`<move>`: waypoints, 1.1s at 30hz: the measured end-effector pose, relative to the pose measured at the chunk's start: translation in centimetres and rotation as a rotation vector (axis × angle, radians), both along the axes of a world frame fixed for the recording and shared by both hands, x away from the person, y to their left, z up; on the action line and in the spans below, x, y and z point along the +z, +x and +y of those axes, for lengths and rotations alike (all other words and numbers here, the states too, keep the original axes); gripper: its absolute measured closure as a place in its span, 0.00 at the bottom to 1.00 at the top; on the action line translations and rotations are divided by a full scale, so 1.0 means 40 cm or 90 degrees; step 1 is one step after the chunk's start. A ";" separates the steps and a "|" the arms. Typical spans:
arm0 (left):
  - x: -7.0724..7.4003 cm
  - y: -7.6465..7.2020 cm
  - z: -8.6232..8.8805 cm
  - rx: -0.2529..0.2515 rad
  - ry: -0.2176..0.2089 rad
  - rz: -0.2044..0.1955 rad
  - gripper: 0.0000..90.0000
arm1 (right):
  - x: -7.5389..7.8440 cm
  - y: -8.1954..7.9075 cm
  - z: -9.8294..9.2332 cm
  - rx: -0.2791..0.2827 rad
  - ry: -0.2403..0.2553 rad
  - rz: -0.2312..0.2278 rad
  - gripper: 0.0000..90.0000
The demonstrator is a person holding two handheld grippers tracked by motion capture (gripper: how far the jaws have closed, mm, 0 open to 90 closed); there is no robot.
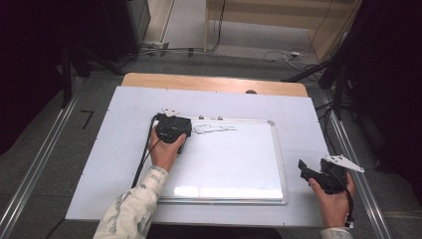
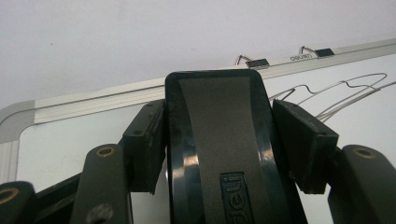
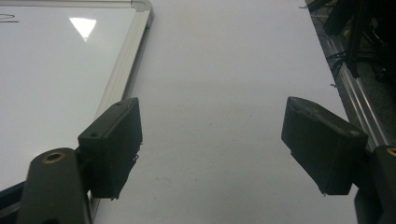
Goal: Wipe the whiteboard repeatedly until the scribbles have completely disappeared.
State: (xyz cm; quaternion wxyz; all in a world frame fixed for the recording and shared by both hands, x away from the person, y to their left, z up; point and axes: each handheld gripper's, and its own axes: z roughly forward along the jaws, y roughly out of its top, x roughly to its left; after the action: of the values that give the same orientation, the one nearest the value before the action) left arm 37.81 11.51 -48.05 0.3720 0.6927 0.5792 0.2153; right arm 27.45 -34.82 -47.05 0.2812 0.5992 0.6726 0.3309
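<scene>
**Operator:** Which step is in hand?

**Technician:** The erasing step, by my judgement. The left gripper (image 2: 219, 140) is holding a black rectangular plastic whiteboard eraser (image 2: 219, 149); its fingers (image 2: 306, 144) are clamped on the eraser's two long sides. In the high view, this gripper (image 1: 174, 130) is sitting at the upper left of the white, silver-framed whiteboard (image 1: 229, 164), which is lying flat on the white-covered desk (image 1: 124, 124).

**Operator:** Where is the eraser standing in relation to the marks?

**Technician:** It is resting near the board's top edge. A thin black scribbled line drawing (image 1: 214, 129) is lying just to the right of it in the high view, and the same scribble (image 2: 336, 93) is showing at the upper right of the left gripper view, beside the eraser's front end. Two small black binder clips (image 2: 257, 62) are sitting on the frame above it.

**Operator:** And the other hand?

**Technician:** The right gripper (image 1: 304, 168) is resting at the lower right of the high view, off the board, over bare desk (image 3: 224, 93). Its fingers (image 3: 114, 140) are standing wide apart with nothing between them.

**Operator:** What is the next move calling for?

**Technician:** Probably a flat sweep rightward across the scribble, keeping the pad pressed down and the grip firm.
</scene>
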 end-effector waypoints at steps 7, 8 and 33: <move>-0.011 0.013 -0.012 0.000 0.005 0.007 0.43 | 0.001 -0.001 -0.001 0.001 0.003 -0.002 0.21; -0.012 0.015 -0.012 0.001 0.007 0.007 0.43 | 0.001 -0.001 -0.001 0.001 0.004 -0.002 0.21; -0.024 0.031 -0.031 -0.004 0.040 0.004 0.43 | 0.002 -0.002 -0.007 -0.003 0.006 -0.005 0.21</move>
State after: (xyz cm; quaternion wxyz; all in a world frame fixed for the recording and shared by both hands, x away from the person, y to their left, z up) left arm 39.04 10.27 -49.01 0.3490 0.7063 0.5713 0.2301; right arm 27.37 -35.11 -46.97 0.2820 0.6006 0.6686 0.3358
